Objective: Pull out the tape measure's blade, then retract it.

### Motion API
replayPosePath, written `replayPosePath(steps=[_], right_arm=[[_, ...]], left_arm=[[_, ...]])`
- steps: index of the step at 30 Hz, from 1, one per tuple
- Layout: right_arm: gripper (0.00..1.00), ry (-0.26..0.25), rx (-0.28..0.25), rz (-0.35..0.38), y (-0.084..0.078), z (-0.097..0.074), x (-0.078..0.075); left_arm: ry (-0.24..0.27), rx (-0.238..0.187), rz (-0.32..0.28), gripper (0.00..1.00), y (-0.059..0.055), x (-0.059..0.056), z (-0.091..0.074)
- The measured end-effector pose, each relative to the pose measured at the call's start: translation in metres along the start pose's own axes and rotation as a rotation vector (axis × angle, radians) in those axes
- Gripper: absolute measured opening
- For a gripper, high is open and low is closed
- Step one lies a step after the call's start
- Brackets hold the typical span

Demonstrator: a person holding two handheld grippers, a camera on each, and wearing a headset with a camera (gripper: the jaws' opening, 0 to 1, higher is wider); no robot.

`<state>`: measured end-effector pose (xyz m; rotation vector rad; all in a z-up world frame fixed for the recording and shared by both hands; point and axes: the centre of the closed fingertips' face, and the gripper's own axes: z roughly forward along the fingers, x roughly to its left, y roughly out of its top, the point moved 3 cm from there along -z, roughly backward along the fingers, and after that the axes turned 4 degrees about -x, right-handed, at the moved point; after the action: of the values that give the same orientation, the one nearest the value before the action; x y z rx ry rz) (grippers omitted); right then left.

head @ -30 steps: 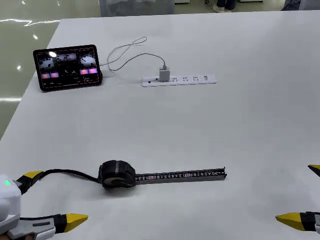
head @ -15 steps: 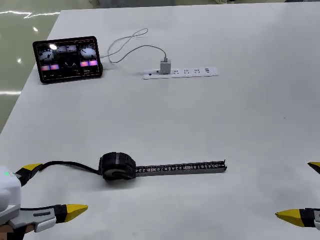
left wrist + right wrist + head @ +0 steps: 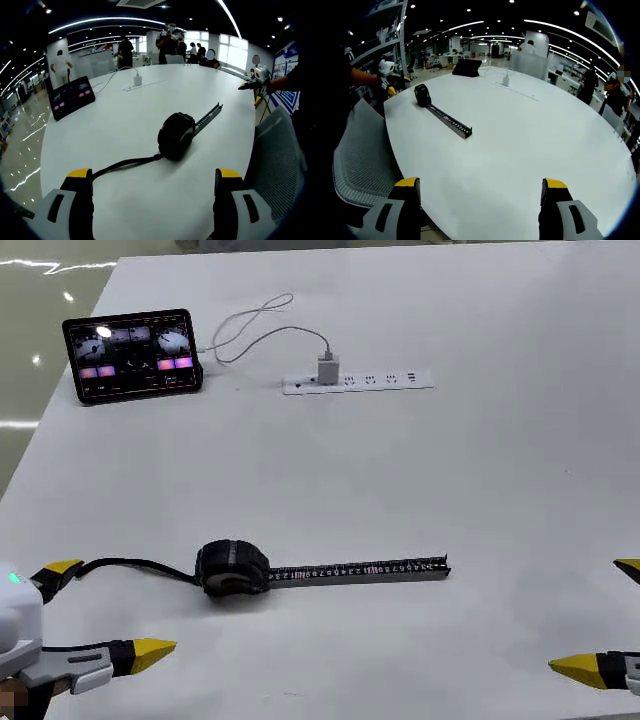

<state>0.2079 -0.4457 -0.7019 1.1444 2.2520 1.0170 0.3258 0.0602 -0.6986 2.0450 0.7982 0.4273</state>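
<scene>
Left tongs (image 3: pixel 153 174), right tongs (image 3: pixel 480 182), white table (image 3: pixel 420 480)

head view: high, downward | left gripper view: near tape measure (image 3: pixel 176 135) | right gripper view: farther, same

Right gripper (image 3: pixel 480 183) jaws spread wide, well apart from tape measure (image 3: pixel 422 94). Its blade (image 3: pixel 451 122) lies pulled out across white table (image 3: pixel 530 145). Left gripper (image 3: pixel 390 81) near tape measure's far side.
</scene>
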Motion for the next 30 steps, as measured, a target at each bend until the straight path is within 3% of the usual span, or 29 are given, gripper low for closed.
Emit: replayPosePath(steps=[7,12,16,23,30], right_arm=[[0.99,0.015,0.009,-0.002,0.002,0.002,0.002],[0.99,0.040,0.045,0.002,0.003,0.003,0.006],[0.99,0.036,0.049,-0.012,0.009,0.003,0.001],[0.99,0.047,0.054,-0.053,0.021,0.007,-0.006],[0.99,0.066,0.063,-0.109,0.038,0.014,-0.015]], left_arm=[[0.006,-0.001,-0.020,0.99,0.002,-0.003,0.002],[-0.002,0.002,-0.018,0.99,0.005,-0.008,0.007],[0.000,-0.004,-0.027,0.99,0.009,-0.009,0.010],[-0.006,-0.036,-0.106,0.99,0.023,-0.016,0.017],[-0.005,-0.022,-0.054,0.99,0.028,-0.024,0.026]])
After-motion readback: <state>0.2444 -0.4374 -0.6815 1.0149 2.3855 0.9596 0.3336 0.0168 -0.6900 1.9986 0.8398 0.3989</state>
